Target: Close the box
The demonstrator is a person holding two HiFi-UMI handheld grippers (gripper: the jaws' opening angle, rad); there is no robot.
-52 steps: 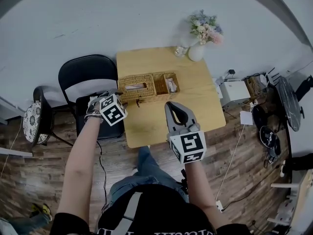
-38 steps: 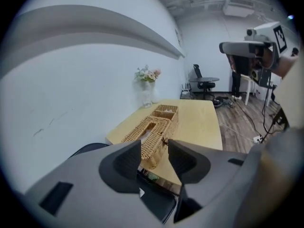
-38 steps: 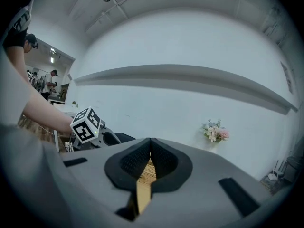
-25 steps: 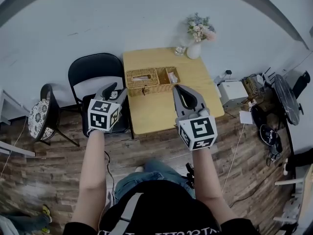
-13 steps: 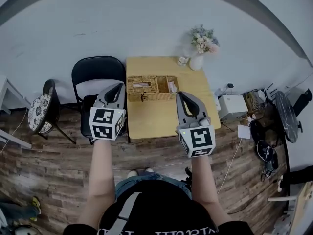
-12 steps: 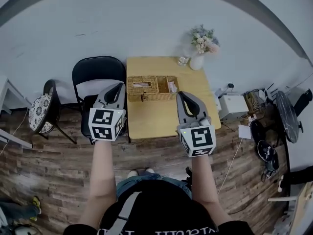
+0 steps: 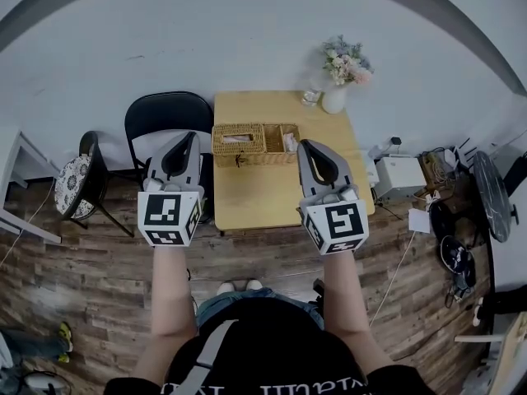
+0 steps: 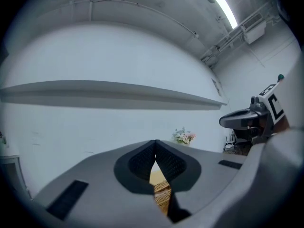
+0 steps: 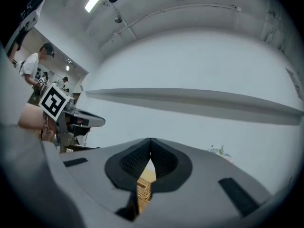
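Observation:
In the head view a long wicker box (image 7: 254,143) lies on the far half of a small wooden table (image 7: 280,192). Its left part has a slotted top showing white tissue, and its right compartment (image 7: 285,141) is open-topped with something pale inside. Both grippers hang in the air on the near side of the table, apart from the box. My left gripper (image 7: 184,137) is shut and empty, off the table's left edge. My right gripper (image 7: 310,146) is shut and empty over the table's near right. Between each pair of closed jaws a sliver of wicker (image 8: 162,194) (image 9: 142,189) shows.
A white vase of flowers (image 7: 338,79) and a small glass stand at the table's back edge. A black chair (image 7: 165,120) sits left of the table, with a patterned stool (image 7: 68,196) further left. A white box (image 7: 399,172), cables and a fan (image 7: 488,185) crowd the wooden floor at right.
Both grippers have risen and now point level at the wall. The left jaws, open in the earlier left gripper view, are now shut on nothing. The right jaws stayed shut.

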